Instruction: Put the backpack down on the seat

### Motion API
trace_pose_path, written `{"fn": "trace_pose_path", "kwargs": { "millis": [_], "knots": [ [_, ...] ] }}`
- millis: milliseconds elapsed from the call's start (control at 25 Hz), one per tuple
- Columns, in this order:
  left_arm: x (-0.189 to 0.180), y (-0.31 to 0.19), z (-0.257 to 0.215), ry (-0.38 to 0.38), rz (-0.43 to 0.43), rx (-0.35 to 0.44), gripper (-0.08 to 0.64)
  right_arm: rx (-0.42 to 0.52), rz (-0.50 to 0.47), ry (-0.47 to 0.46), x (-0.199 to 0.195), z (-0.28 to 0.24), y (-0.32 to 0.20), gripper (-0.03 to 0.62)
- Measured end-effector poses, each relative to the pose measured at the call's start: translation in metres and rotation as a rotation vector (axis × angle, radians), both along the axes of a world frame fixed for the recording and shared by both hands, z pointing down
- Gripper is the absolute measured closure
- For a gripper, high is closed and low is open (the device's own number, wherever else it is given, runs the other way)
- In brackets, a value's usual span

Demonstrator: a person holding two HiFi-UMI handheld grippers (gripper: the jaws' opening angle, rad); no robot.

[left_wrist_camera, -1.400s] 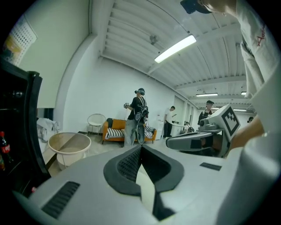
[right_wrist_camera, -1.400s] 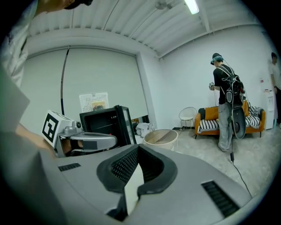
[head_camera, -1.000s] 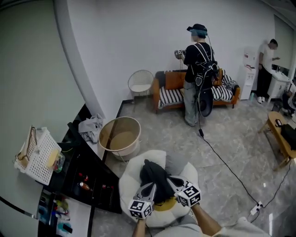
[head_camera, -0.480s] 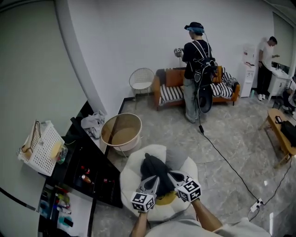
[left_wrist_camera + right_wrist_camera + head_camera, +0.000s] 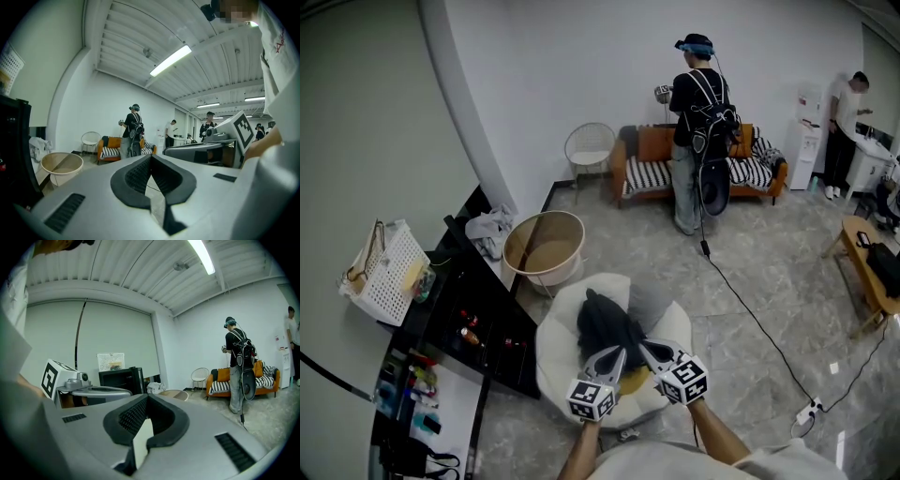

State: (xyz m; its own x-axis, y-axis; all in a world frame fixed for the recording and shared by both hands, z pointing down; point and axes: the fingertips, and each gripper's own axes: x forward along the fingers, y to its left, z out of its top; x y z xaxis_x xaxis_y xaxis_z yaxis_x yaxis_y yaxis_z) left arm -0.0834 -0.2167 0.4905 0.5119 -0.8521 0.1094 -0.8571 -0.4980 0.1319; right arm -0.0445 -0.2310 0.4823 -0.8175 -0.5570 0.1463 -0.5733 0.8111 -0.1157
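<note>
Both grippers are out in front, side by side and close together. The left gripper (image 5: 613, 357) has its jaws pressed fully together, pad against pad. It points almost level, tipped just a touch downward. The right gripper (image 5: 648, 351) matches it, with jaws closed tight and the same near-level aim. Their tips angle in toward each other and nearly meet. The left marker cube (image 5: 589, 399) and the right marker cube (image 5: 684, 380) face up toward the head camera. The left forearm (image 5: 581, 459) and right forearm (image 5: 719, 446) are bare, reaching forward from the bottom edge.
</note>
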Motion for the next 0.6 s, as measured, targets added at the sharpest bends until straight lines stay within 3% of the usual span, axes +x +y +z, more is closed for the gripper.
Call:
{"fn": "trace_pose_path", "kwargs": {
  "millis": [600],
  "knots": [
    [0.068,0.094,0.012,0.026,-0.033,-0.036,0.529,-0.032,-0.03,0.001,0.068,0.012,0.092,0.565]
  ]
}}
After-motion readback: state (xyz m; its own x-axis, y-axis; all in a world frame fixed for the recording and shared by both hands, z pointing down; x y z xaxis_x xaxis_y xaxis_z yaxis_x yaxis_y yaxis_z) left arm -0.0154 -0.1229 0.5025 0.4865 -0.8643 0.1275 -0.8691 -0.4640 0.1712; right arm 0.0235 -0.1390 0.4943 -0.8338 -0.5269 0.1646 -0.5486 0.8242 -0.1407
